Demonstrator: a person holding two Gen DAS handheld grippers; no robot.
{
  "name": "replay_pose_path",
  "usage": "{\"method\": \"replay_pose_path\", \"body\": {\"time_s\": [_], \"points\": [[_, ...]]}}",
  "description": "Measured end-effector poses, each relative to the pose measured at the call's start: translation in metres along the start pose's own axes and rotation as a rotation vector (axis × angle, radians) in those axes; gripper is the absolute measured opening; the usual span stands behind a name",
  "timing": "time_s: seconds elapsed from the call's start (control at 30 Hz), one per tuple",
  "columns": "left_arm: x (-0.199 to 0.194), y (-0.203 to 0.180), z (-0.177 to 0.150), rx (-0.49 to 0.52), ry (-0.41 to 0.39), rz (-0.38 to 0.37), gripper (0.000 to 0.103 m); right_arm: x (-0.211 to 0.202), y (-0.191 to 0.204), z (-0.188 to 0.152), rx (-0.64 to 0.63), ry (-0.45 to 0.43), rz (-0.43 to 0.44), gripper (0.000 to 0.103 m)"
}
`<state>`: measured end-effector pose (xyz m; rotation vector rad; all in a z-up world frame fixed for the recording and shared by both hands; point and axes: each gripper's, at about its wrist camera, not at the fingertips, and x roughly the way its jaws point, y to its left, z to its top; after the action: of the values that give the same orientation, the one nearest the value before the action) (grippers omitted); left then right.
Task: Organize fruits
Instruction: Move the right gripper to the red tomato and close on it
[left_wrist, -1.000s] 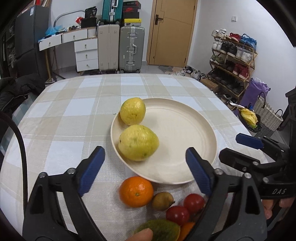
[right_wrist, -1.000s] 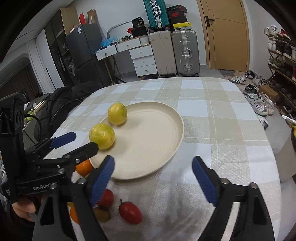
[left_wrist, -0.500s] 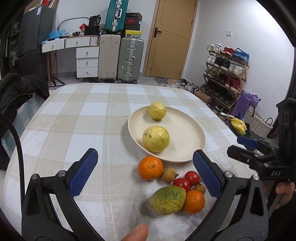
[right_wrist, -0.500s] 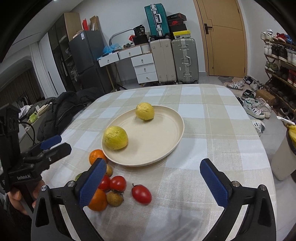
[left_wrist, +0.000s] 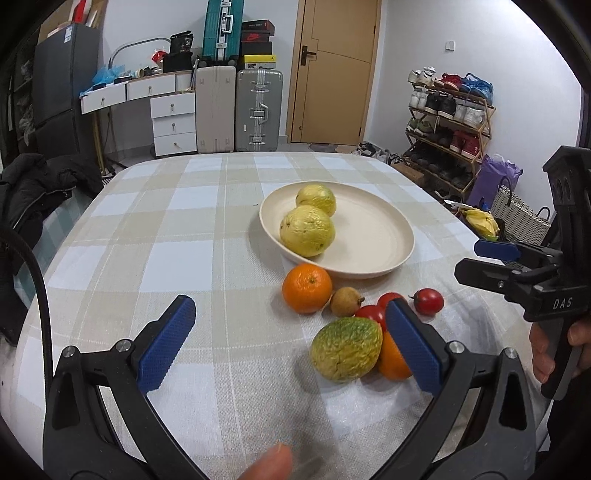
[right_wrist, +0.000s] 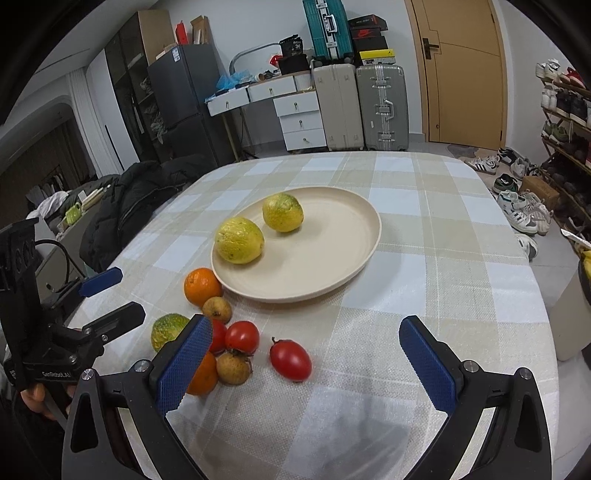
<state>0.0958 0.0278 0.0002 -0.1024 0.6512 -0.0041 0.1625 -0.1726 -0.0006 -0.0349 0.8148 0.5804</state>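
Fruits lie on a counter (right_wrist: 424, 258) under a checked cloth, in a room with suitcases (right_wrist: 382, 107), a wooden door (right_wrist: 461, 70) and a shoe rack (left_wrist: 447, 122). Both hand-held grippers point down at the cloth. The left hand-held gripper (left_wrist: 291, 343) and the right hand-held gripper (right_wrist: 306, 365) have just been opening; their jaws stand wide apart with nothing pressed between them. Two yellow fruits (right_wrist: 240, 240) sit on the cream plate (right_wrist: 332, 258). Just beside its near rim lie an orange (right_wrist: 202, 287), tomatoes (right_wrist: 290, 359), small brown fruits (right_wrist: 232, 367) and a green-yellow fruit (left_wrist: 345, 349).
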Motion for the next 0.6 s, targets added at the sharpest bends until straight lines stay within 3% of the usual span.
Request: {"method": "replay_pose_path", "body": {"time_s": [0.23,0.6], "points": [[0.01,-0.012,-0.004,0.049,0.041,0.006,0.103,0.013,0.007,-0.009,-0.058,0.054,-0.024,0.103],[0.028,-0.009,-0.009,0.036,0.113,-0.034,0.103,0.023,0.01,-0.017,-0.111,0.108,-0.078,0.103]]}}
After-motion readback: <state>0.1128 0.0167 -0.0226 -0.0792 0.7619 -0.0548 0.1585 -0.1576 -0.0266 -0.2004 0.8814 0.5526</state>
